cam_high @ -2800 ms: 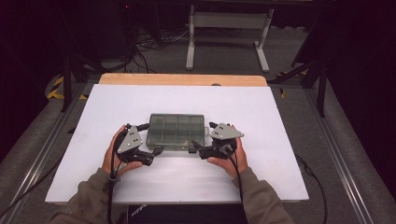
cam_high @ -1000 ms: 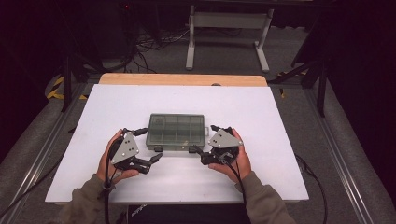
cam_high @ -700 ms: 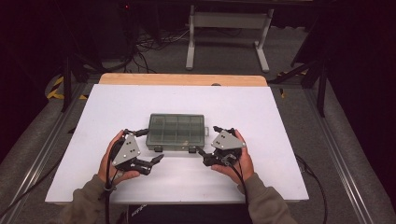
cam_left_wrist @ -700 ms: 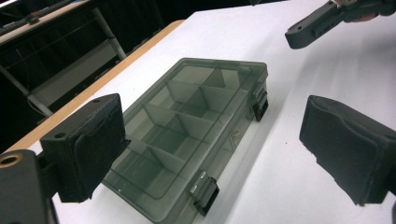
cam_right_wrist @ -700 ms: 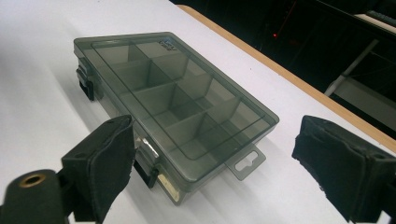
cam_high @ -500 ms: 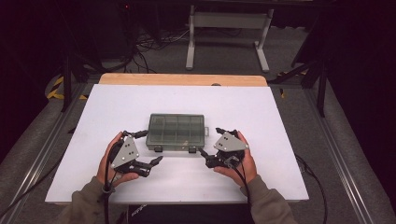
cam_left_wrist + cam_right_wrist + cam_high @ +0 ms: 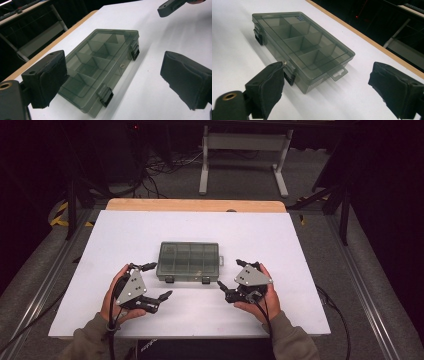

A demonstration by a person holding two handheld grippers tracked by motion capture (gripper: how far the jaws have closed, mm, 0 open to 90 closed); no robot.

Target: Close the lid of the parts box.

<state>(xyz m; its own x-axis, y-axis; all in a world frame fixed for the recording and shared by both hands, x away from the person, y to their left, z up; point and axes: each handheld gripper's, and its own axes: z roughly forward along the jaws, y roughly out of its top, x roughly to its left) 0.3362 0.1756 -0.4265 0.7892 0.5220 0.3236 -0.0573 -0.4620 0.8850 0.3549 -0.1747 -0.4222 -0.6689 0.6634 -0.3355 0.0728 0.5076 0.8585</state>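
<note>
White surface: fills the middle of the high view, with a strip of bare wood along its far edge and dark floor with cables and a metal stand across the top of the frame. Smoky clear plastic box: lies flat at the centre of the high view, lid closed, inner dividers visible through the lid; it runs from lower left to upper centre in the left gripper view and sits upper left to centre in the right gripper view. Left gripper: lower left of the high view, held in a hand, just beside the box's left end and clear of it; jaws wide apart, holding nothing, both black pads seen spread to the frame edges in the left gripper view. Right gripper: lower right of centre in the high view, held in the other hand, just beside the box's right end, not touching; jaws wide apart, holding nothing. Two black latches: on the box's near long side, both lying shut against the wall. Hang tab: small clear tab with a slot, projecting from the box's end, centre of the right gripper view.
</note>
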